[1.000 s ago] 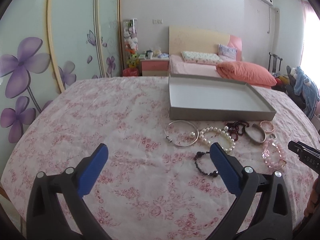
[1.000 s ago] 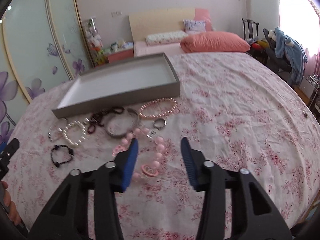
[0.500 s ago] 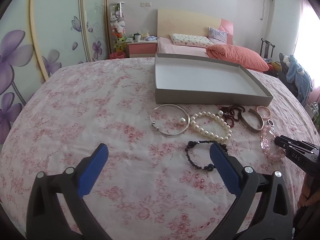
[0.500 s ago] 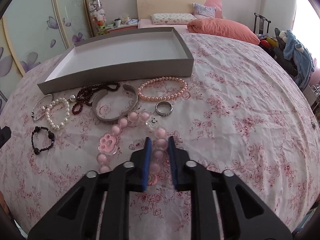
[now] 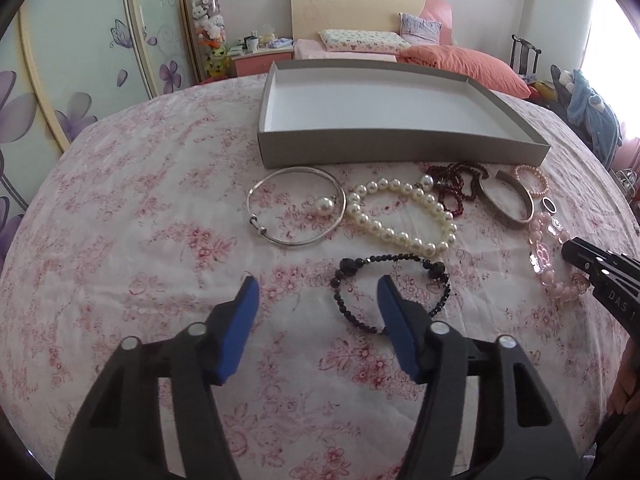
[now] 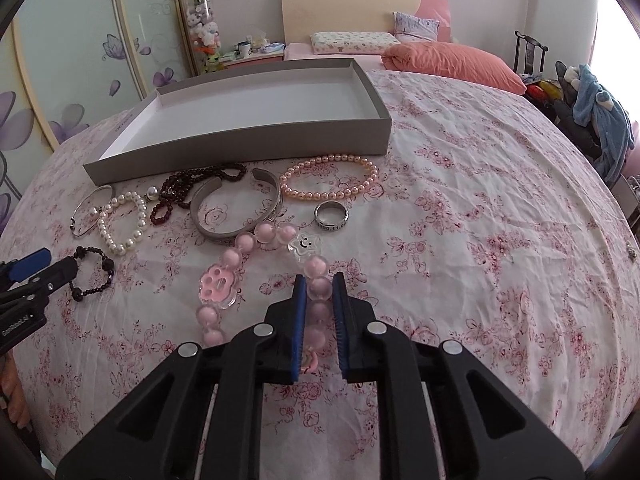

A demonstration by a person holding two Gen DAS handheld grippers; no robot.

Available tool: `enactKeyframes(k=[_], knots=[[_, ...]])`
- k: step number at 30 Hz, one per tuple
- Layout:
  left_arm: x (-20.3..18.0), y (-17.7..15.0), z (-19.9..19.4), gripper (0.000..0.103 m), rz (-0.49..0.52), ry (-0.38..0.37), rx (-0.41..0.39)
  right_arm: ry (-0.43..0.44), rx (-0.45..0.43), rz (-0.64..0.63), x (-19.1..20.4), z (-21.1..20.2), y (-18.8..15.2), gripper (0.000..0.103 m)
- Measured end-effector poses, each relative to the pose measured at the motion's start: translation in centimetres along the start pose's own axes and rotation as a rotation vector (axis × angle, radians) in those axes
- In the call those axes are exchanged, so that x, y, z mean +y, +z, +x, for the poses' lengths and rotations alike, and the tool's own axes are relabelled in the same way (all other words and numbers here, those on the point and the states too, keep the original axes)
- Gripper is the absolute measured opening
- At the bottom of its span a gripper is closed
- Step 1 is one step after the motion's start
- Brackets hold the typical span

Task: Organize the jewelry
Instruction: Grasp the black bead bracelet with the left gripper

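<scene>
Floral bedspread [image 6: 460, 208]: chunky translucent pink bead bracelet [image 6: 244, 244].

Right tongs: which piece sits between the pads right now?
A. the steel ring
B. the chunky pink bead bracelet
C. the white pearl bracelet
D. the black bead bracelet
B: in the right wrist view the right tongs are shut on the chunky pink bead bracelet, a pink bead pinched between the blue pads.
</scene>
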State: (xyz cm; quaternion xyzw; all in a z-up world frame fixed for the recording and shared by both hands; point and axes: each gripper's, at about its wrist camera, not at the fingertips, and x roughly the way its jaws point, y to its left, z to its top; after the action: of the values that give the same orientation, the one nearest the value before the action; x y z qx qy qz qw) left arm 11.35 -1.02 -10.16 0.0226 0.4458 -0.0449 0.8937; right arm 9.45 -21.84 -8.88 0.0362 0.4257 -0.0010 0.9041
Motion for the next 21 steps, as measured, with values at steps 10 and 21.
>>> enactKeyframes(k=[10,21], knots=[[-0.7,0.6,0.8,0.016,0.029,-0.027,-0.007,0.008,-0.002,0.006,0.0,-0.2,0.1,0.015],[0.5,0.4,-0.6,0.013,-0.017,-0.061,-0.048,0.049,-0.049,0.034,-0.6,-1.1,0.1,0.014]])
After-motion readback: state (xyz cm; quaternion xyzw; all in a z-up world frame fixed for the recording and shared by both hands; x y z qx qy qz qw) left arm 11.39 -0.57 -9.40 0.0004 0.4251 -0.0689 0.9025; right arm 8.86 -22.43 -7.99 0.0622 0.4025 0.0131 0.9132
